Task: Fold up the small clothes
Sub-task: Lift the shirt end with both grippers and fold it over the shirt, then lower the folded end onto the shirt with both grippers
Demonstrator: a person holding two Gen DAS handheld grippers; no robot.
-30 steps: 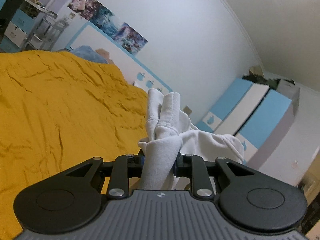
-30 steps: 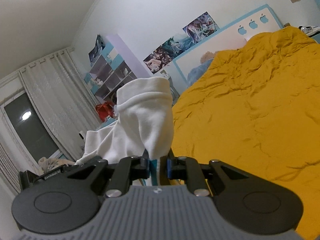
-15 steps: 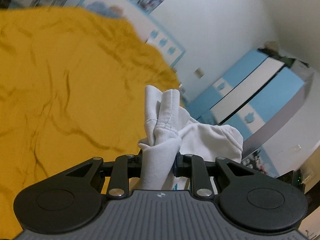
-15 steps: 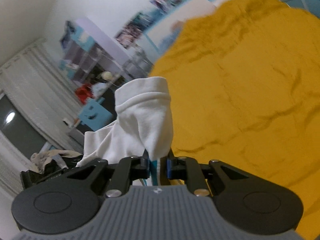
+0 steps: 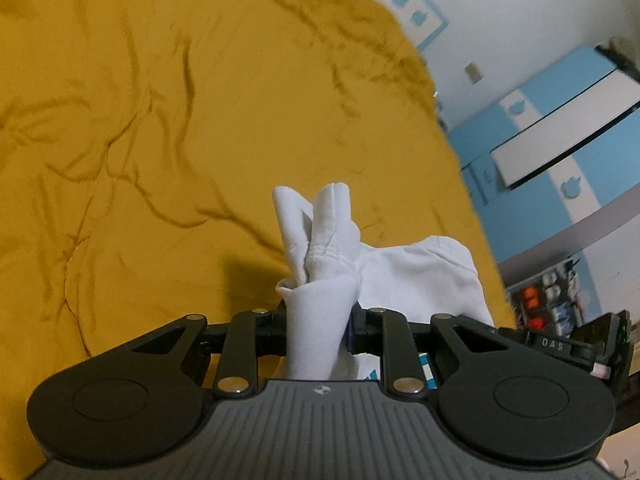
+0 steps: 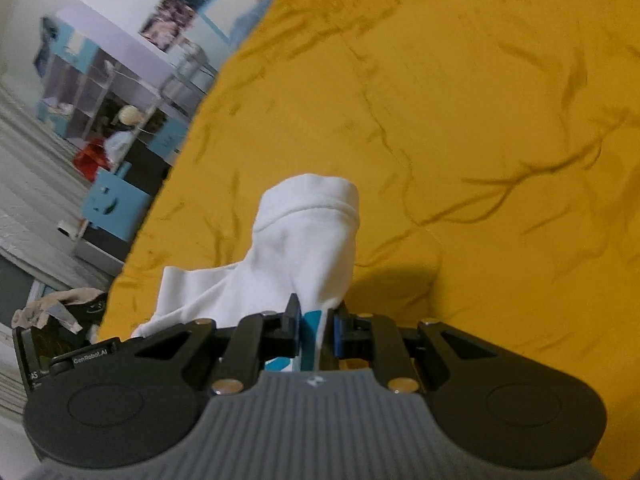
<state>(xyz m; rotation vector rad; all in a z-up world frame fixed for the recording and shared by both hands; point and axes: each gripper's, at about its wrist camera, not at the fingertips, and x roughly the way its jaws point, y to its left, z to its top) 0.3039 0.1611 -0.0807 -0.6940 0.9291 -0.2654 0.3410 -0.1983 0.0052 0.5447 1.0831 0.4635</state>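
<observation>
A small white garment (image 5: 400, 276) hangs between my two grippers above the yellow bedspread (image 5: 160, 120). My left gripper (image 5: 318, 322) is shut on a bunched corner of it, with a cuffed edge sticking up past the fingers. My right gripper (image 6: 314, 326) is shut on another part of the white garment (image 6: 308, 236), where a blue print shows between the jaws. The bedspread (image 6: 500, 120) fills most of the right wrist view. The other gripper shows at the edge of each view.
A blue and white wardrobe (image 5: 560, 128) stands right of the bed. A shelf unit (image 6: 104, 92) and a blue cabinet (image 6: 112, 208) stand left of the bed. The headboard (image 5: 408, 4) is at the far end. The bedspread is wrinkled.
Both grippers have tilted down toward the bed, still holding the garment. The walls and ceiling have left view and the bedspread fills more of both views.
</observation>
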